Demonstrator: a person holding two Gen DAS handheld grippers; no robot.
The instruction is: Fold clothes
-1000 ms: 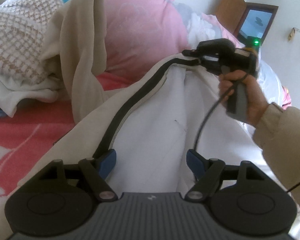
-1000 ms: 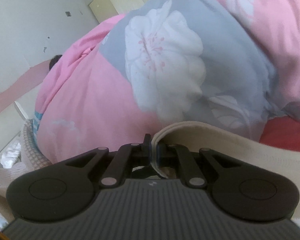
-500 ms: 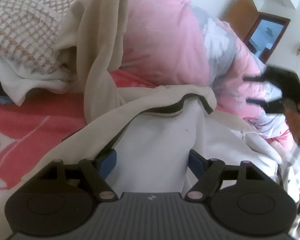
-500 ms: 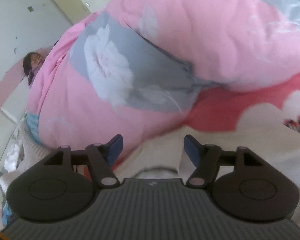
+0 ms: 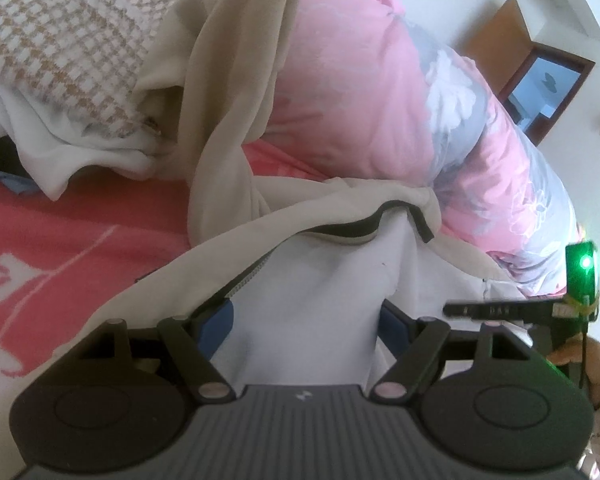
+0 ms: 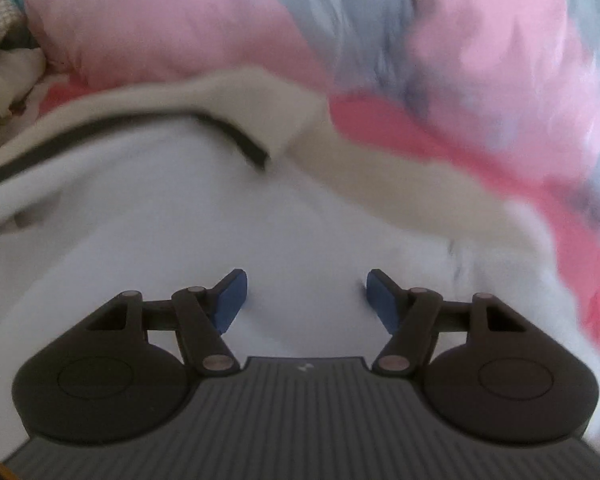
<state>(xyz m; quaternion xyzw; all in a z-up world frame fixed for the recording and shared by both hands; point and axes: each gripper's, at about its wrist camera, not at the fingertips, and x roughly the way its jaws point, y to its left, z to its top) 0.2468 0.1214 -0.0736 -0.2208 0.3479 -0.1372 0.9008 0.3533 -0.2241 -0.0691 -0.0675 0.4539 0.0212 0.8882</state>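
Left wrist view: the left gripper (image 5: 306,320) stands wide, its blue pads (image 5: 216,322) on either side of a smooth white lining and not pressing it. That lining belongs to a beige jacket (image 5: 236,252) lying opened on a red bedsheet (image 5: 52,220) with pale printed marks. A dark ribbed zipper band (image 5: 340,232) curves along the jacket's edge and ends in a bent tip. One soft beige sleeve (image 5: 236,92) drapes upward over a puffy pink quilt (image 5: 340,92) with grey and white flowers. A woven brown-and-white checked cloth (image 5: 60,40) is heaped at upper left. The right gripper (image 5: 500,310) shows at the far right edge, a green light above it. Right wrist view, blurred: the right gripper (image 6: 303,296) stands with jaws apart over the white lining (image 6: 220,220), gripping nothing.
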